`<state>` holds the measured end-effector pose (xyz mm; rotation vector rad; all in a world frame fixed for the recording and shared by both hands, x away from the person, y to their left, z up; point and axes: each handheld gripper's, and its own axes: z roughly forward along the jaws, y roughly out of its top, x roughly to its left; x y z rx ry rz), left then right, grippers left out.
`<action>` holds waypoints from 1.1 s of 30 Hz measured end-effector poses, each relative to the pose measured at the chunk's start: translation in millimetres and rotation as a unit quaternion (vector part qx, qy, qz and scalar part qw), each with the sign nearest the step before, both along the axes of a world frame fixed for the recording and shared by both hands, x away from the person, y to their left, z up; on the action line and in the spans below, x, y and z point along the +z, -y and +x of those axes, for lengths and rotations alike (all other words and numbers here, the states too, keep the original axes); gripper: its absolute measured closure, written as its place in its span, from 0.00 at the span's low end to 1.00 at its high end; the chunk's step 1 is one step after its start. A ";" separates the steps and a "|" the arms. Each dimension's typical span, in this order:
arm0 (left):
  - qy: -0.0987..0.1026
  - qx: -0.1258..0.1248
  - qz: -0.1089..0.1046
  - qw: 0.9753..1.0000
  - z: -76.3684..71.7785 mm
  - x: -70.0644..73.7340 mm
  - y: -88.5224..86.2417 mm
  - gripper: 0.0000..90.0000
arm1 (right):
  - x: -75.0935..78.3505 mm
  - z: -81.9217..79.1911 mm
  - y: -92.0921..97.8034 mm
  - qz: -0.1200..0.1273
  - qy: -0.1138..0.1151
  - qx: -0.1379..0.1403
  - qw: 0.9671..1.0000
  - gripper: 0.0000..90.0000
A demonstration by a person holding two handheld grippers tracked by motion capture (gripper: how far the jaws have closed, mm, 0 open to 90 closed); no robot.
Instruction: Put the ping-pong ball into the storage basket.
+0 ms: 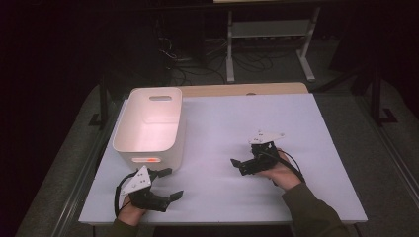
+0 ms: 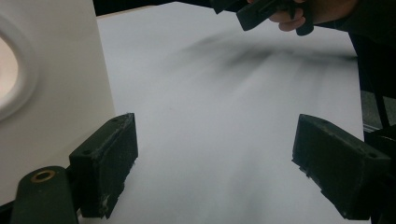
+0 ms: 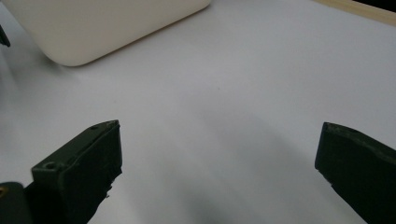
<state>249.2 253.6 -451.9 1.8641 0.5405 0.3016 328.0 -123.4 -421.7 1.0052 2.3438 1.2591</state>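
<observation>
That white plastic bin (image 1: 148,129) sitting left of centre looks light, stiff and a bit slick, so I'd pinch its rim or handle slot, with left gripper (image 1: 167,183) and right gripper (image 1: 237,167) both spread wide, holding nothing.

A white-topped table (image 1: 257,123) with a pale wooden strip along its far edge carries a white plastic bin (image 1: 148,148) at its left side; something orange, perhaps a label, glows low on the bin's near wall
</observation>
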 end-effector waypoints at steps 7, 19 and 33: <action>0.000 0.000 0.000 1.000 0.0 0.0 0.1 0.16 | -5.7 -10.0 11.2 0.002 -0.001 -0.006 1.000 0.00; 0.001 0.000 0.001 1.000 -0.2 0.0 0.3 0.16 | -10.4 -24.8 36.2 0.013 -0.002 -0.031 0.999 0.00; 0.000 -0.001 0.004 1.000 -0.2 0.1 0.3 0.16 | -16.7 -43.0 61.2 0.022 -0.001 -0.059 0.998 0.00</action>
